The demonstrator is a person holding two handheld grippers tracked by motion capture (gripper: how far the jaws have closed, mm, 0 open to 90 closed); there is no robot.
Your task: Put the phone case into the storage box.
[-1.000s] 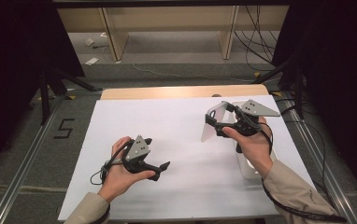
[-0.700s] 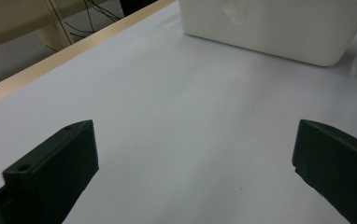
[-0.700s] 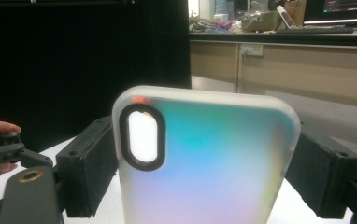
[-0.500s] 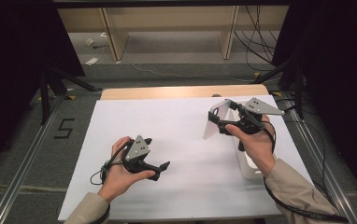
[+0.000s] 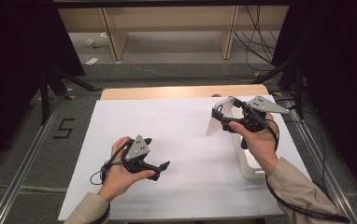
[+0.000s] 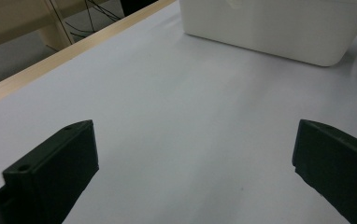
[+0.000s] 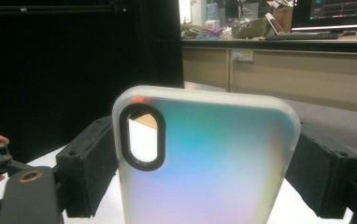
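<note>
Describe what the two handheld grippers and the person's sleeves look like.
Both the left gripper and the right gripper are black, each topped with a grey three-cornered plate dotted with small holes and trailing a black cable. Their fingers are blocky black pads with small screw holes. The sleeves are beige.

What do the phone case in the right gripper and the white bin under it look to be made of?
Phone case: likely frosted translucent plastic or silicone, matte; iridescent tint and light passing through, black-rimmed camera cutout. White bin: probably moulded plastic, smooth, opaque, faint sheen; rounded corners. The right gripper clamps the case's edges.
</note>
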